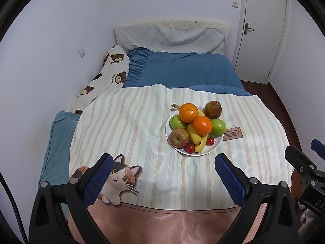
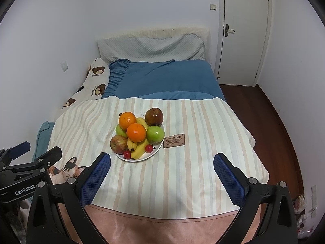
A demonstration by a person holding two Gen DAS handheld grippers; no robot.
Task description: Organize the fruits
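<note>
Since the round, slick orange mandarins [image 1: 201, 125] crown a loose heap on the white ceramic plate [image 1: 215, 146], they are best pinched across the middle, while the left gripper [image 1: 164, 174] and right gripper [image 2: 162, 172] are held spread and empty.

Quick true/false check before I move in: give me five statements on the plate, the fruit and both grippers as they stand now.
1. Both oranges sit on top of the pile. True.
2. The left gripper holds an apple. False: it is open, empty and short of the plate.
3. Bananas lie under the nearer orange. True.
4. The plate stands on the blue blanket. False: it stands on the striped cloth.
5. The right gripper is shut on a cherry tomato. False: it is open, and the tomato lies on the plate.
</note>
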